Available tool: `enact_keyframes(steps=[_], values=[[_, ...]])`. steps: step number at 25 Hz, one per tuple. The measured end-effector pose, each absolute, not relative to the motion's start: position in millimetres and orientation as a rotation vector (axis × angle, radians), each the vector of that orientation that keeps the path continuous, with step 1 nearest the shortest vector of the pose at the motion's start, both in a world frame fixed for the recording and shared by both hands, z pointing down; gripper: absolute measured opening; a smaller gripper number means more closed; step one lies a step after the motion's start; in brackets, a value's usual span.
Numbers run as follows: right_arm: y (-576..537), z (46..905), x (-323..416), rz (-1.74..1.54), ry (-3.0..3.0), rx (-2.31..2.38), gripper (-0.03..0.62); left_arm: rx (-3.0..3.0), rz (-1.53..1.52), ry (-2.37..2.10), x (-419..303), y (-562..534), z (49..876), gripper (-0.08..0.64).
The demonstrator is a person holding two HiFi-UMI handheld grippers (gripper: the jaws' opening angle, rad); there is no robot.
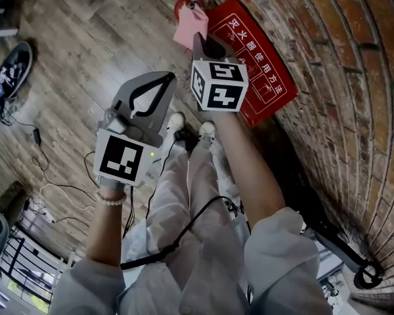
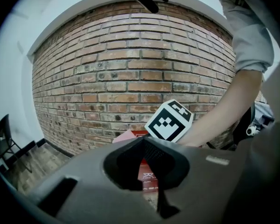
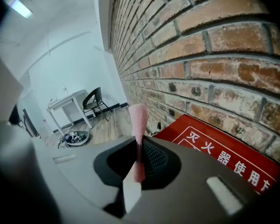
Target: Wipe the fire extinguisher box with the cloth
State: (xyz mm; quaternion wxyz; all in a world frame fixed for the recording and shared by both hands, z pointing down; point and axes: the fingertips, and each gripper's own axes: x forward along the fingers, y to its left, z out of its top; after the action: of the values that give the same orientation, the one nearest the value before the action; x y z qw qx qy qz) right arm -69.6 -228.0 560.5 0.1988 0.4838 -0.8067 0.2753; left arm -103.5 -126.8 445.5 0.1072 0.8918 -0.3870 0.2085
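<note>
text | fire extinguisher box [image 1: 256, 64] | white characters "灭火器使用方法"

Place: office-like room | brick wall [image 3: 200, 55] — wood floor [image 1: 85, 44] | desk [image 3: 67, 99], chair [image 3: 94, 101]

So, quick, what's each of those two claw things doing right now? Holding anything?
Left gripper: closed, holding nothing.
Right gripper: closed on the pink cloth.

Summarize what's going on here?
A person stands facing a brick wall with a gripper in each hand. The right gripper is shut on a pink cloth, held by the red fire extinguisher box at the wall's foot; the cloth isn't visibly on it. The left gripper is shut, empty, hanging back.
</note>
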Motion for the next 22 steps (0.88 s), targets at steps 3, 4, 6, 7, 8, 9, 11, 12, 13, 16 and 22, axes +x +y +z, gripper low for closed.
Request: enact_keyframes(steps=[3, 4, 6, 7, 8, 9, 11, 12, 13, 16, 22], values=[[-231, 577, -71, 0.757, -2.204, 1.347, 0.017, 2.622, 0.614, -1.136, -107, -131, 447, -0.011], [-231, 582, -70, 0.747, -2.184, 1.347, 0.017, 2.622, 0.614, -1.135, -107, -132, 448, -0.011], [-233, 591, -68, 0.723, -2.143, 1.343, 0.017, 2.625, 0.615, -1.132, -108, -135, 448, -0.011], [-234, 596, -66, 0.716, -2.123, 1.337, 0.017, 2.626, 0.615, -1.13, -108, -136, 448, -0.011], [-234, 600, -65, 0.714, -2.104, 1.329, 0.017, 2.627, 0.616, -1.127, -108, -136, 449, -0.011], [-234, 604, -64, 0.716, -2.087, 1.321, 0.017, 2.627, 0.616, -1.124, -108, -137, 449, -0.011], [-233, 609, -63, 0.707, -2.062, 1.305, 0.017, 2.628, 0.619, -1.116, -107, -138, 451, -0.011], [-233, 611, -62, 0.694, -2.054, 1.297, 0.017, 2.629, 0.621, -1.113, -107, -138, 452, -0.011], [-233, 612, -62, 0.681, -2.051, 1.291, 0.018, 2.63, 0.623, -1.11, -106, -139, 452, -0.011], [-234, 612, -63, 0.668, -2.055, 1.29, 0.017, 2.625, 0.624, -1.107, -105, -139, 454, -0.011], [-233, 613, -62, 0.658, -2.052, 1.291, 0.017, 2.626, 0.619, -1.105, -103, -139, 454, -0.011]])
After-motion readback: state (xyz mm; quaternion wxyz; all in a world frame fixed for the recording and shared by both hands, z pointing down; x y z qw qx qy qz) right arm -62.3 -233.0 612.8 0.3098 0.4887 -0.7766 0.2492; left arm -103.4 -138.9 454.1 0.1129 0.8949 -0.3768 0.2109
